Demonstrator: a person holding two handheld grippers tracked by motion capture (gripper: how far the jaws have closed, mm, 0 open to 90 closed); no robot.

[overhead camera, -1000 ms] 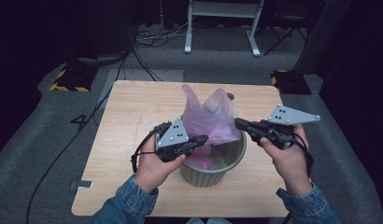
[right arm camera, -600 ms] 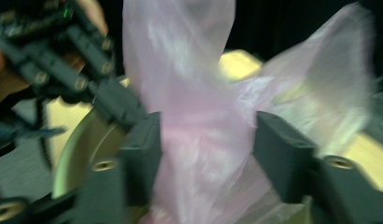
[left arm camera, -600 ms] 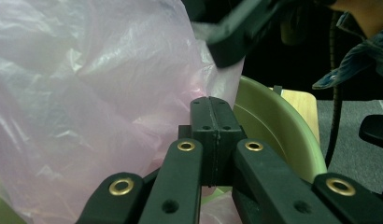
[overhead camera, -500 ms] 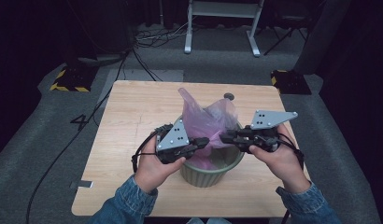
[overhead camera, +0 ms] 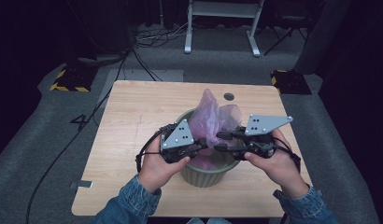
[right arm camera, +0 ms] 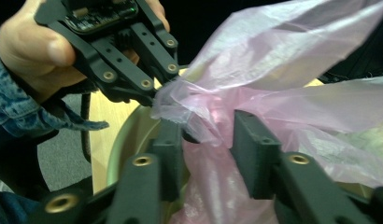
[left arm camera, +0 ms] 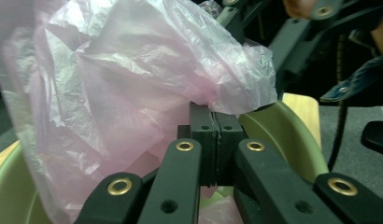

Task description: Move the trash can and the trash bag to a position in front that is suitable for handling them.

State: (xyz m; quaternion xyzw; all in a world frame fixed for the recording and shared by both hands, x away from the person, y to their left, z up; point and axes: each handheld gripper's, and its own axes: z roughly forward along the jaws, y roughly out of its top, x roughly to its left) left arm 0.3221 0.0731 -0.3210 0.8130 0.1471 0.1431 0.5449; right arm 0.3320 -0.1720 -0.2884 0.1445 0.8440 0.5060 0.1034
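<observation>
**Pink bag being worked over green bin, both grippers at the rim**

Pink plastic bag (overhead camera: pixel 213 119) is sitting in a pale green bin (overhead camera: pixel 206 175) near the middle of the wooden table (overhead camera: pixel 133 121), toward the person's edge. Much of the film is bunching up above the bin's rim, crumpled and translucent, rising toward the far side; the rest is hanging down inside.

Left gripper (overhead camera: pixel 204 145) is reaching in from the left over the near-left part of the rim. In the left gripper view its jaws are pressing flat together with a fold of the bag (left arm camera: pixel 133 84) pinched between the pads, just above the bin's inner wall (left arm camera: pixel 283 135). Left hand (overhead camera: pixel 157 163) is wrapping the gripper body from below.

Right gripper (overhead camera: pixel 220 141) is coming in from the right, tips pointing left toward the other gripper and sitting near it over the bin. In the right gripper view its jaws are standing apart, with a twisted rope of bag film (right arm camera: pixel 273 84) running between them; the near-left pad seems to be touching the film, but no clamp is closing on it. That view is also showing the left gripper (right arm camera: pixel 154 100) pinching the bag's edge beyond, above the bin rim (right arm camera: pixel 133 135). Right hand (overhead camera: pixel 278 163) is gripping from the side.

Both denim sleeves (overhead camera: pixel 129 203) are entering from the bottom edge.
</observation>
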